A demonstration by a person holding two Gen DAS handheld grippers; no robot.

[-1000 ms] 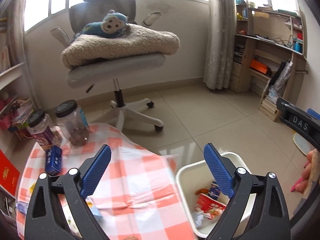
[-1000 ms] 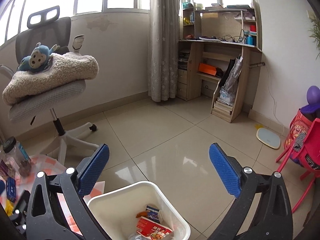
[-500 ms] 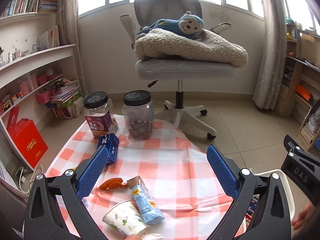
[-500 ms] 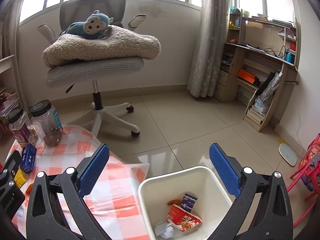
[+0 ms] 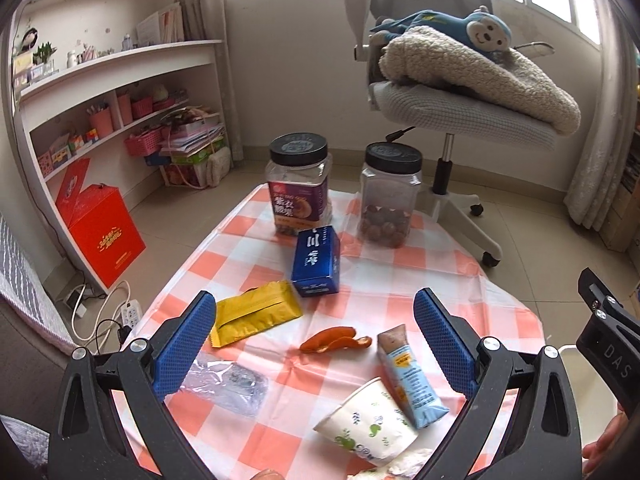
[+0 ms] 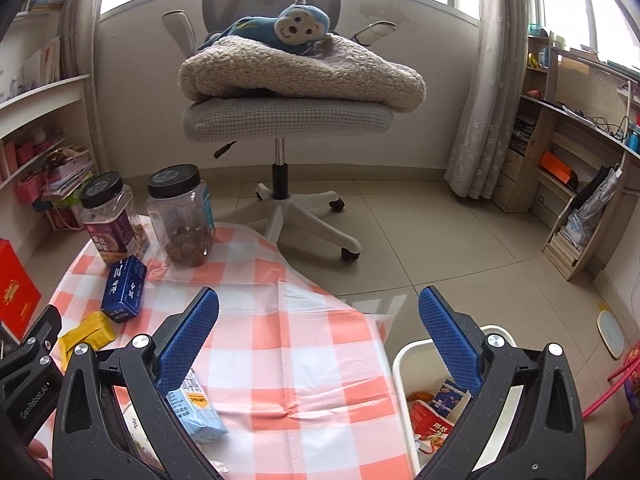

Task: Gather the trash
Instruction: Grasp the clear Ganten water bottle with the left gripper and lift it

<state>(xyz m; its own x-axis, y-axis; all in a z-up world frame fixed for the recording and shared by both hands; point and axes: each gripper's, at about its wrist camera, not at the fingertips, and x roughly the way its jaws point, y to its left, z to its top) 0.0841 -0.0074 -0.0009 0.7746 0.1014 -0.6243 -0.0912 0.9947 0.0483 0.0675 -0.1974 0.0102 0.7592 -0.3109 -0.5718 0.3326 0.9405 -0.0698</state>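
Trash lies on the orange-checked tablecloth [image 5: 404, 280]: a yellow packet [image 5: 256, 312], orange peel [image 5: 334, 339], a light blue snack wrapper [image 5: 412, 384], a tipped paper cup [image 5: 368, 424] and a clear plastic wrapper [image 5: 232, 386]. My left gripper [image 5: 316, 340] is open and empty above them. My right gripper [image 6: 318, 336] is open and empty over the cloth's right part, beside the white bin [image 6: 404, 364] that holds wrappers. The blue wrapper also shows in the right wrist view [image 6: 196, 408].
Two black-lidded jars [image 5: 300, 184] [image 5: 390, 196] and a blue box [image 5: 318, 260] stand at the far side of the cloth. An office chair [image 6: 284, 120] with a blanket and plush monkey stands behind. Shelves [image 5: 100, 92] and a red box [image 5: 100, 228] are at left.
Both grippers have swung left, from over the bin toward the table. The left view now faces the trash on the cloth; the right view shows more cloth, bin at right.
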